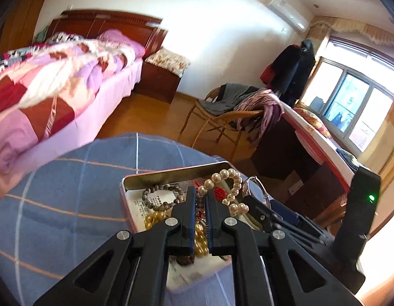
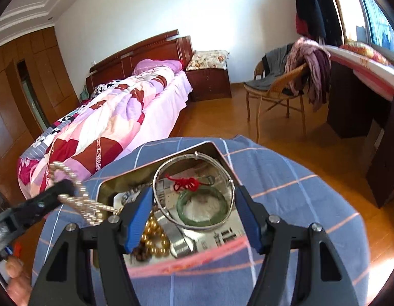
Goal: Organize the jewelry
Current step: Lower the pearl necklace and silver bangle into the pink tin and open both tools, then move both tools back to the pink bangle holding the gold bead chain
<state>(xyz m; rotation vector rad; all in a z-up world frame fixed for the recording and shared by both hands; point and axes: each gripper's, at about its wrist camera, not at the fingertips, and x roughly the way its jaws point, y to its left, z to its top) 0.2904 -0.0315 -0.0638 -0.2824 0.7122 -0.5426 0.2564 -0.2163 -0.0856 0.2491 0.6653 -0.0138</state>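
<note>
Left wrist view only: the air conditioner (image 1: pixel 286 11) high on the wall and a dark-beaded bracelet (image 1: pixel 162 195) lying on printed paper in the tin's left part are seen here; the right gripper (image 1: pixel 258 205) enters from the right with a thin silver bangle (image 1: pixel 256 185) at its tip.

Right wrist view only: a wooden wardrobe (image 2: pixel 26 81) at the left, a green jade bangle (image 2: pixel 202 207) with a red knotted cord (image 2: pixel 188 184) above it, and a wide silver ring (image 2: pixel 180 242) in the tin — none of these is clearly shown by the other camera.

Seen in both: the bed (image 1: pixel 69 76) with its patchwork quilt, a wicker chair (image 2: pixel 276 86) draped with clothes, and golden beads (image 2: pixel 156 239) in the tin.

Tin: an open metal tin (image 1: pixel 171 172), pink-rimmed, is set on a blue checked cloth (image 1: pixel 69 191) and holds the jewelry.

Left gripper (image 1: pixel 200 199): its jaws are drawn fully together on a pearl strand (image 1: pixel 228 186), which loops up and to the right above the tin; in the right wrist view the strand hangs from that gripper left of the tin.

Right gripper: its jaws are held partly apart — the large silver bangle is spanned between the blue pads (image 2: pixel 139 219), just above the tin's contents. Whether both pads press on it cannot be told.
</note>
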